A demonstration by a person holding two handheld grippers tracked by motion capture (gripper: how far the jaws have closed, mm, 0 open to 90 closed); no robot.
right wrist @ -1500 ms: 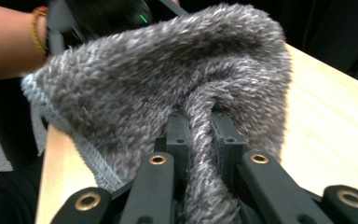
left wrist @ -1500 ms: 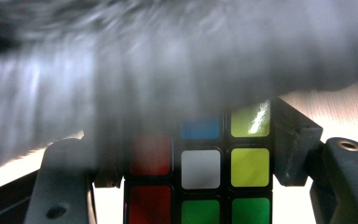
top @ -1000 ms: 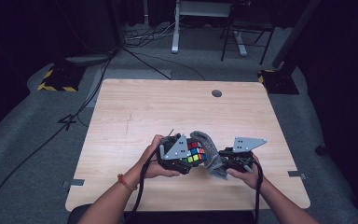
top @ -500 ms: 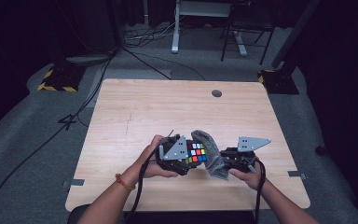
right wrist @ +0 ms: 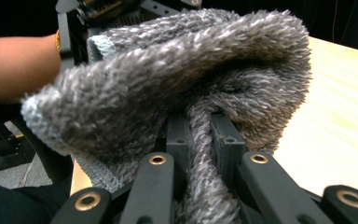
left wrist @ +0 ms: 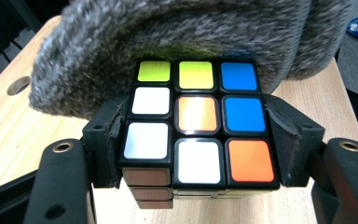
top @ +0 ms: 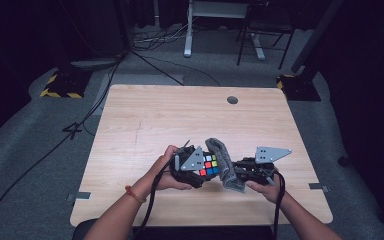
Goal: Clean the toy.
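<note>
My left gripper (top: 206, 167) is shut on a colour puzzle cube (left wrist: 196, 122), its two pads pressed on the cube's left and right sides. The cube (top: 209, 164) sits just above the wooden table (top: 180, 120), near the front middle. A fluffy grey cloth (top: 224, 163) lies against the cube's right side and arches over its far side (left wrist: 177, 32) in the left gripper view. My right gripper (right wrist: 198, 140) is shut on a fold of that grey cloth (right wrist: 182, 70), which bunches up ahead of the jaws. The right gripper (top: 236, 171) points left toward the cube.
A round cable hole (top: 232, 100) sits near the table's far edge. Desk legs (top: 187, 35), a chair base and cables (top: 105, 90) lie on the floor beyond. A yellow-black striped block (top: 62, 82) stands off the far left corner.
The cube and both grippers have shifted slightly to the right along the table's front; the cloth stays pressed against the cube.
</note>
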